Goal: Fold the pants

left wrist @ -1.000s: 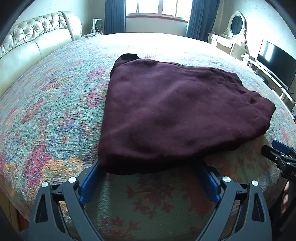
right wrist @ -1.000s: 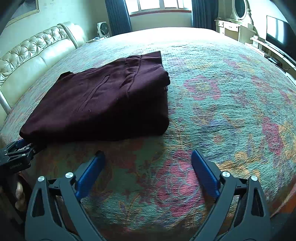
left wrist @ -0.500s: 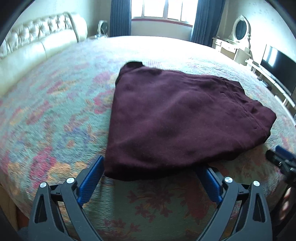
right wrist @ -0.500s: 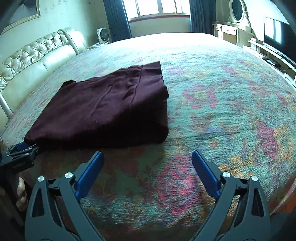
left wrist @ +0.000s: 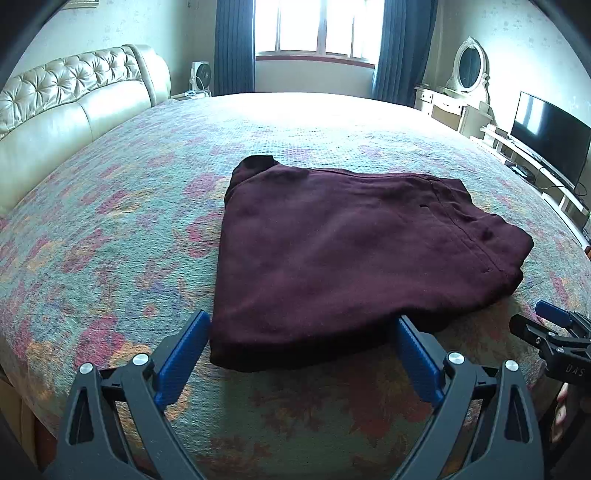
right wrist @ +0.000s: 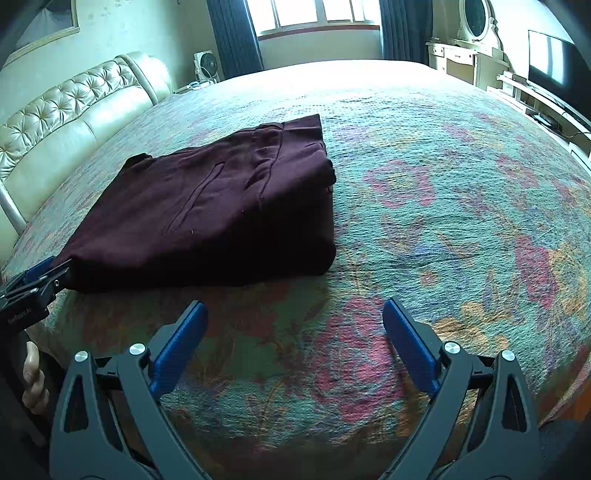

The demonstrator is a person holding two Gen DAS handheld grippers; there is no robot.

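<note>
Dark maroon pants [left wrist: 354, 251] lie folded into a thick stack on the flowered bedspread [left wrist: 110, 229]. They also show in the right wrist view [right wrist: 207, 206], to the left. My left gripper [left wrist: 301, 334] is open and empty, its blue pads just short of the stack's near edge on either side. My right gripper [right wrist: 293, 323] is open and empty over bare bedspread, in front of and to the right of the stack. The right gripper shows at the right edge of the left wrist view [left wrist: 554, 332].
A tufted cream headboard [left wrist: 66, 107] runs along the left. A window with blue curtains [left wrist: 317, 33] is at the far end. A dresser with an oval mirror [left wrist: 469, 74] and a TV [left wrist: 550, 136] stand at the right. The bed's near edge lies just below both grippers.
Both grippers have drawn back and risen a little from the folded pants. The left pads, earlier tucked at the stack's edge, now sit clear of it. The pants have not moved.
</note>
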